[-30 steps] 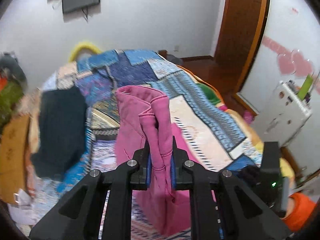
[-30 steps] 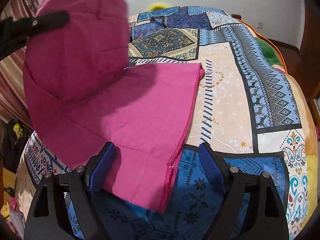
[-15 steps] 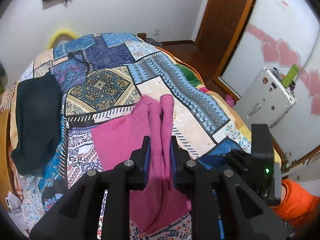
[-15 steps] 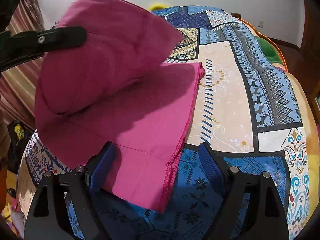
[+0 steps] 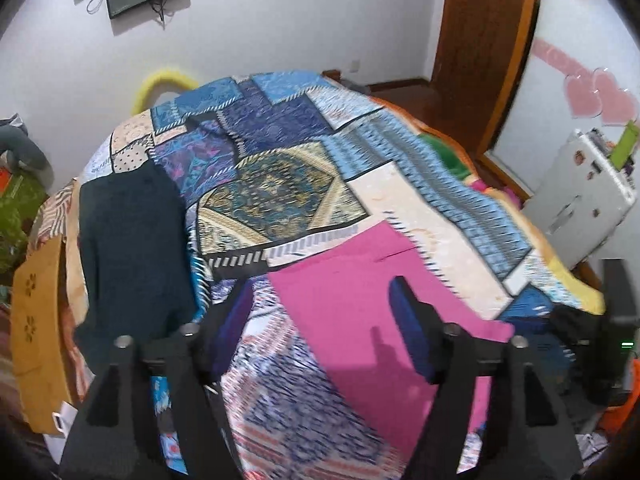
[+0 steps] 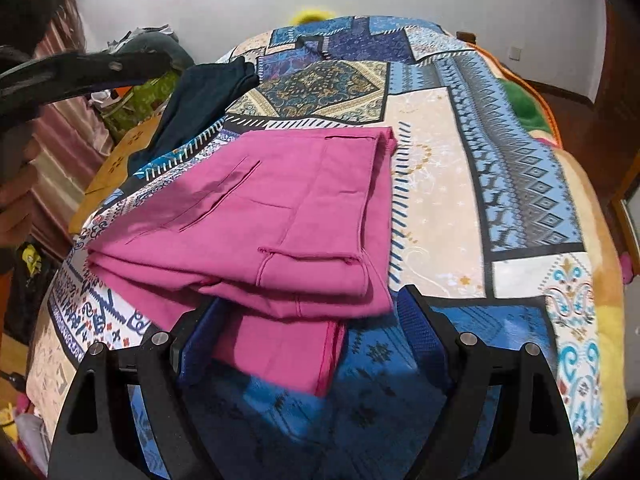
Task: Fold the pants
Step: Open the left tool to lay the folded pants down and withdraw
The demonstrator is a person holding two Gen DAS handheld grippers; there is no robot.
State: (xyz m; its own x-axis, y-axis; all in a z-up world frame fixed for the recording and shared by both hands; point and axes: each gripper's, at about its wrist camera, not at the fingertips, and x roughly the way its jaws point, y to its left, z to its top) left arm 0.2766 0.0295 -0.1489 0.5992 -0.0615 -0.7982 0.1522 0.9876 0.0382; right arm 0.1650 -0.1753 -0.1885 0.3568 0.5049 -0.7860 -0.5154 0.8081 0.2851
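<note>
Pants (image 6: 256, 216), pink, lay folded in layers on the patterned bed (image 6: 460, 200), toward its near left side. The left gripper (image 5: 320, 320) hovered above them with fingers (image 5: 408, 332) spread wide, holding nothing. The right gripper (image 6: 308, 340) was also wide open and empty, its fingers (image 6: 420, 332) either side of the pants' near edge. A dark garment (image 5: 128, 240) lay at the bed's far left.

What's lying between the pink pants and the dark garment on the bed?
Only bare patterned quilt separates the pants from the dark garment, clearest in the right wrist view.
</note>
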